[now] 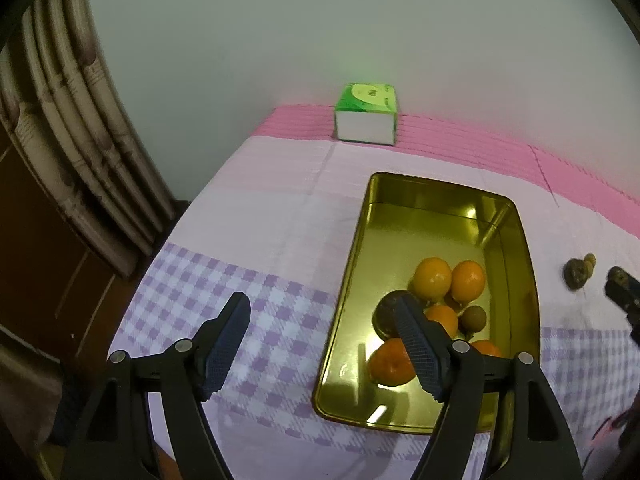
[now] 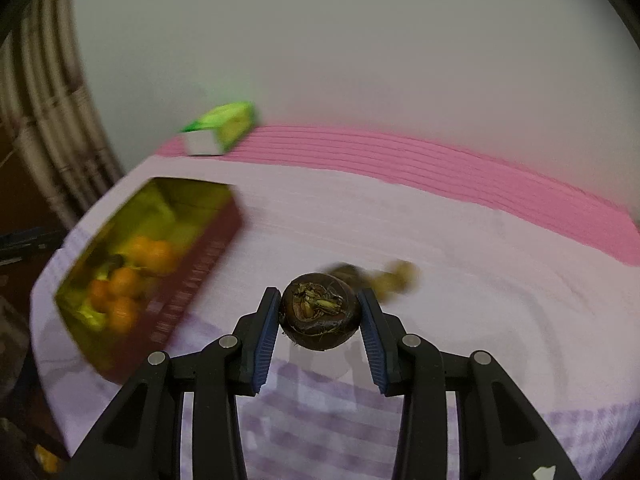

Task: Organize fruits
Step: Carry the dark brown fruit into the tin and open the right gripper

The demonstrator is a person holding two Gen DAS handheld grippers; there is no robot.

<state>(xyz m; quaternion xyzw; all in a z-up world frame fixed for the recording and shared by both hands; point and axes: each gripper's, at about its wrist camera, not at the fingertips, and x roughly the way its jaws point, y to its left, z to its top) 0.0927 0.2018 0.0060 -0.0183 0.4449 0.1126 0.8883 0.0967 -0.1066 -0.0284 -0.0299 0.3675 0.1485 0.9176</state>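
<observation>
A dark brown fruit [image 2: 319, 312] is pinched between the pads of the right gripper [image 2: 320, 314], held above the cloth [image 2: 400, 220] with open room all around. Left of it the gold tin [image 1: 352, 256] holds oranges [image 1: 432, 278] at its near end, its far half bare. The left gripper [image 1: 324, 344] is spread and empty, one finger over the tin's left rim; more small fruits [image 1: 578, 272] lie beyond the right rim.

- Gold tin [image 2: 132, 256], seen from the right wrist, is smeared by motion blur; the oranges [image 2: 120, 284] inside merge into orange patches.
- Past the tin, a green tissue box [image 2: 220, 128] is blurred.
- Right of the tin, small brown fruits [image 2: 384, 276] are indistinct.
</observation>
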